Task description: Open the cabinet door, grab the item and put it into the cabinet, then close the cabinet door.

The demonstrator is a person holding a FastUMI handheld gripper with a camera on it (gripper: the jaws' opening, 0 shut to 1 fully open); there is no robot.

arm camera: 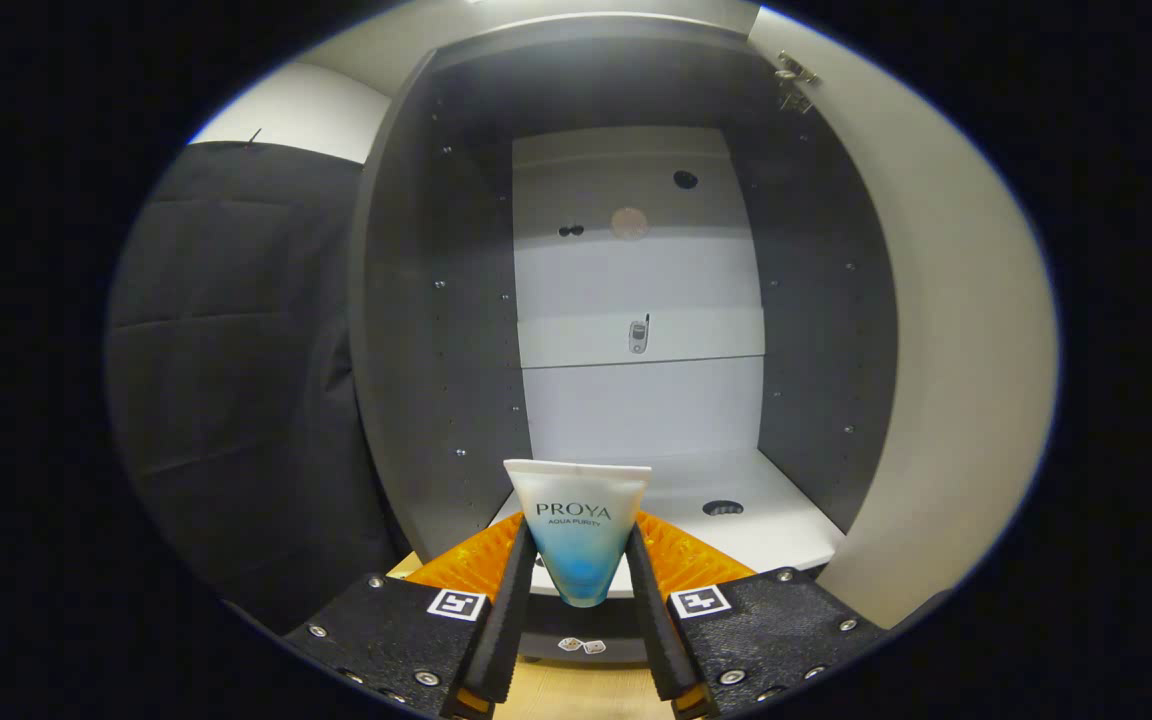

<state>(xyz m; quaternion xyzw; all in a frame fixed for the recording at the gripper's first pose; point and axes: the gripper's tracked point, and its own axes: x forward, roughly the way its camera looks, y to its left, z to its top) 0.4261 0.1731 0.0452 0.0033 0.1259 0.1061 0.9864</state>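
A white tube (pixel 578 525) with a blue lower end stands upright between my fingers, its crimped flat end up. My gripper (pixel 579 560) is shut on the tube, both fingers pressing its sides. Straight beyond it stands the open cabinet (pixel 436 330), with dark side walls and a white back panel. Its white bottom shelf (pixel 786 520) begins just past my fingertips. The cabinet door (pixel 956 350) is swung wide open on the right, its hinge (pixel 794 80) visible near the top.
A small metal fitting (pixel 639 335) sits on the cabinet's back panel, and a dark hole (pixel 723 508) marks the bottom shelf. Black cloth wall (pixel 236 380) hangs left of the cabinet. A wooden surface (pixel 576 695) lies under my fingers.
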